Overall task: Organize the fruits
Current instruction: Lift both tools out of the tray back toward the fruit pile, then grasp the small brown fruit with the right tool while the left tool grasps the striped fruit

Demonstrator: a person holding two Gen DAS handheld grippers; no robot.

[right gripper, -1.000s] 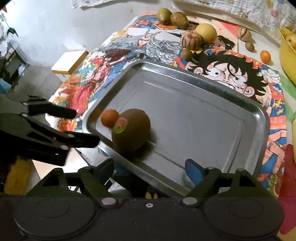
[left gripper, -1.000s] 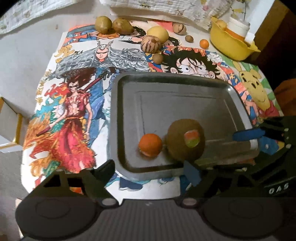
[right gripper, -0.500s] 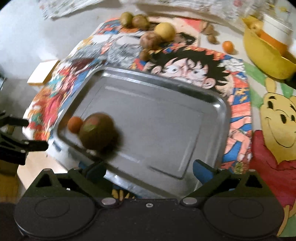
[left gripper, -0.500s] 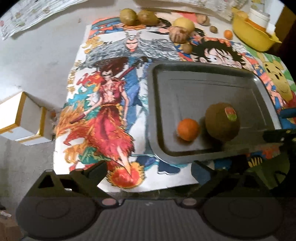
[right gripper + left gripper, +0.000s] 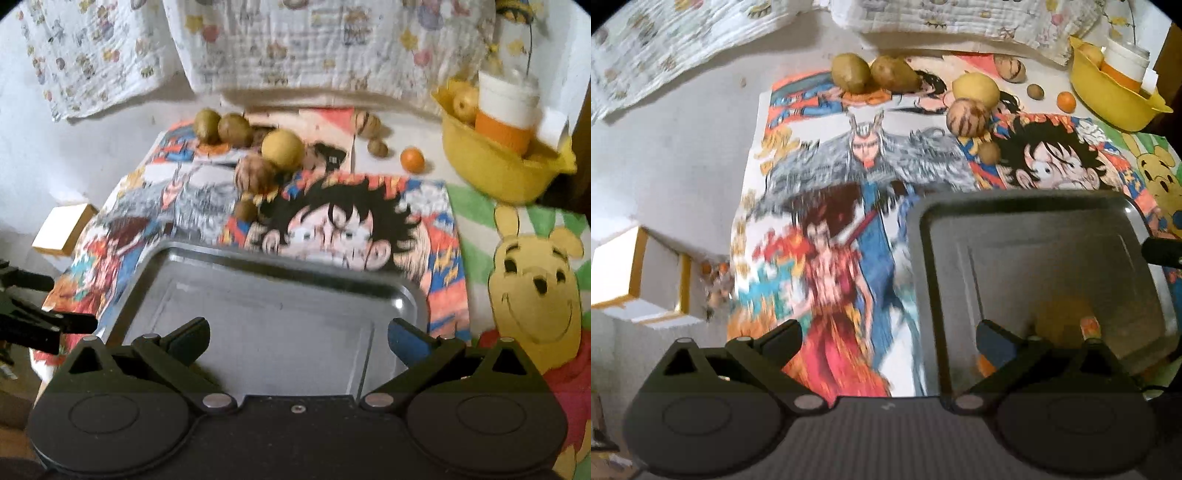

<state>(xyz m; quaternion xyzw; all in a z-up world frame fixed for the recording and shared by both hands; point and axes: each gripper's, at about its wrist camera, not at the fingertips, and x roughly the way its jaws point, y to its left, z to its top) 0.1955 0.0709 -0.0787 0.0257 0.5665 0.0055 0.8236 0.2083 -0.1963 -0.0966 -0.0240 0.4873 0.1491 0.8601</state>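
Observation:
A steel tray (image 5: 1027, 236) (image 5: 280, 317) lies on a cartoon-print cloth. In the left wrist view a brown stickered fruit (image 5: 1063, 321) and a small orange (image 5: 985, 365) sit blurred at its near edge, partly behind my finger. Loose fruits lie at the far end: two brown ones (image 5: 871, 74) (image 5: 221, 127), a yellow one (image 5: 975, 90) (image 5: 282, 147), a striped one (image 5: 967, 118) (image 5: 255, 177), a small orange (image 5: 1065, 101) (image 5: 412, 159). My left gripper (image 5: 888, 341) is open and empty over the tray's left rim. My right gripper (image 5: 297, 338) is open and empty over the tray.
A yellow bowl (image 5: 1112, 96) (image 5: 495, 166) holding a white and orange cup stands at the far right. White and yellow boxes (image 5: 639, 273) (image 5: 62, 229) lie left of the cloth. Patterned fabric (image 5: 295, 44) hangs behind. The left gripper shows at the left edge of the right wrist view (image 5: 33, 317).
Both grippers have pulled back and tilted up from the tray. The stickered fruit and small orange stay in the tray, now out of the right wrist view.

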